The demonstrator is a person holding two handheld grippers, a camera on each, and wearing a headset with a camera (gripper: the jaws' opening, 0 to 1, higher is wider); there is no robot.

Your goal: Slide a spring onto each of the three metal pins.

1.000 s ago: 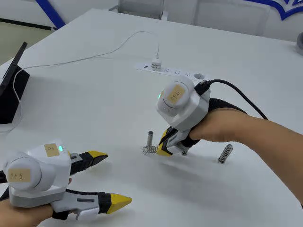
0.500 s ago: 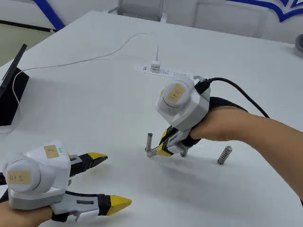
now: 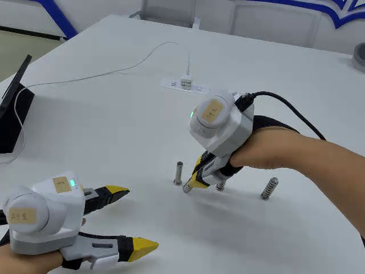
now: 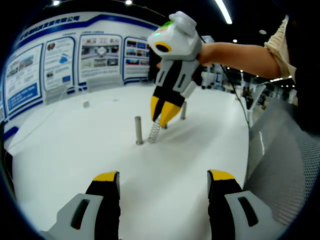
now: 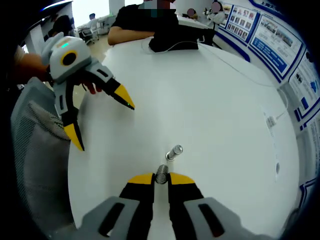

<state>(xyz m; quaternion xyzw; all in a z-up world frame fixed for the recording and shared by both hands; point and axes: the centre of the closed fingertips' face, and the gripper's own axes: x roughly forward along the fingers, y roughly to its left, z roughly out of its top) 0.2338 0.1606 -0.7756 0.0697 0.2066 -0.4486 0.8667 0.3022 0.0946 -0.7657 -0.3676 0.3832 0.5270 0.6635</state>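
My right tongs [image 3: 197,182] are pinched shut on a small spring [image 5: 161,173]. They hold it near its top end, and its lower end looks to be down at the white surface [image 3: 114,125]. The spring sits just to the right of the bare pin [image 3: 179,172], very close but not on it. My left tongs [image 3: 137,218] are wide apart with nothing in them, at the near left, well away from the pin. Further right a second spring [image 3: 269,188] stands leaning (I cannot tell if a pin is inside it). I think the spring is very light and bendy, so it may bow or ping away if I squeeze hard or push it sideways. It is thin round wire, so it could also slip out of the yellow tips. I think the best hold is on its side coils near the upper end, which leaves the bottom hole open for the pin. The pin looks stiff and stands straight up, so I would lift the spring above its top, line up the hole and lower it.
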